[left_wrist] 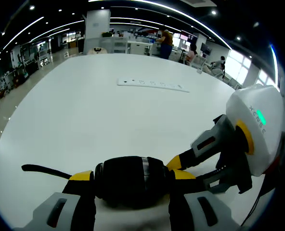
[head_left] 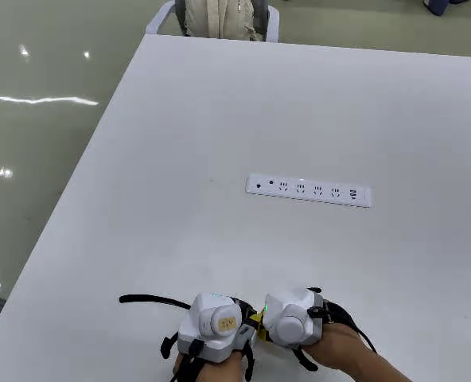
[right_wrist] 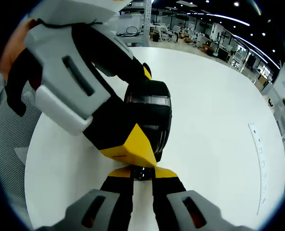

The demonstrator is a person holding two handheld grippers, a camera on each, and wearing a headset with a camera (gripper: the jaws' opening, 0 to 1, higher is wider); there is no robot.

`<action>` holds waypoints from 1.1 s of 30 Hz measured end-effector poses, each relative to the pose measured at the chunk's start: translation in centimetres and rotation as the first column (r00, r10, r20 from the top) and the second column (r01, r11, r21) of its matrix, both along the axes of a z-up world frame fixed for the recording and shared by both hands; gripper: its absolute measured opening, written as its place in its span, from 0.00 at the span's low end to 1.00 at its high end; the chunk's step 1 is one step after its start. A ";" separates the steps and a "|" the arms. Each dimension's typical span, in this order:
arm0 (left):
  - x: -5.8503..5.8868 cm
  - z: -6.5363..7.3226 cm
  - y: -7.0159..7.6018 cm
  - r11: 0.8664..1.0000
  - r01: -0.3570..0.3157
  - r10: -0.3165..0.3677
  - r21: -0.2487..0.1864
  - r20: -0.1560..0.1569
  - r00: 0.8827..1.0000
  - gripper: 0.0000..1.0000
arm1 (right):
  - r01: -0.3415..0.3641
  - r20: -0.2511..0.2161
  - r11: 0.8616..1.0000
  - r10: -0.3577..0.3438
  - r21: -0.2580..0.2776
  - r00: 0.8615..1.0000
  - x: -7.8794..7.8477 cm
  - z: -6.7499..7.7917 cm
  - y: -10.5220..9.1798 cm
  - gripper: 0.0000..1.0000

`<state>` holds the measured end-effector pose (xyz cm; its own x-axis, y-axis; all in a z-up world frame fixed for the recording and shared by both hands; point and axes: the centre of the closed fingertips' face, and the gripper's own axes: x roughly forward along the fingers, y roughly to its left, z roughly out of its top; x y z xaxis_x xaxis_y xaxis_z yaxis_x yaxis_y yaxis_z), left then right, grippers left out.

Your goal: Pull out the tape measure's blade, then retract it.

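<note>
One white table carries a power strip mid-surface. At the near edge the left gripper clamps the black tape measure by both sides. Right gripper, close beside it, has its jaws almost together, pinching a small dark part at the tape measure's edge.

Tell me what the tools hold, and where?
The left tool grips the black round tape measure by its sides; the right tool pinches a small bit at its edge.
</note>
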<state>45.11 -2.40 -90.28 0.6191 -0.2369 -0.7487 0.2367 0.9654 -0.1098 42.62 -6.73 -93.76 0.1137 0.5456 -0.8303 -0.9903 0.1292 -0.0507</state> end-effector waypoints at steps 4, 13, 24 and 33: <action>0.0 0.0 0.0 1.000 0.002 -0.002 0.000 0.000 1.000 0.58 | -0.023 0.003 1.000 0.023 -0.010 1.000 0.0 -0.1 0.1 0.14; 0.1 0.0 0.0 1.000 0.005 -0.005 -0.002 -0.001 1.000 0.58 | -0.049 0.007 0.998 0.049 -0.026 0.999 -0.1 -0.1 0.2 0.14; 0.1 0.0 0.0 1.000 0.007 -0.007 0.001 0.004 1.000 0.59 | -0.054 0.015 0.998 0.055 -0.029 0.998 -0.1 0.0 0.2 0.13; 0.1 0.1 0.0 1.000 0.008 -0.008 0.002 0.015 1.000 0.60 | -0.035 0.023 0.999 0.036 -0.022 0.999 -0.1 0.0 0.2 0.14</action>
<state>45.24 -2.43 -90.22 0.6287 -0.2407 -0.7395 0.2463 0.9636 -0.1042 42.55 -6.55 -93.75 0.1140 0.5316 -0.8393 -0.9928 0.0927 -0.0761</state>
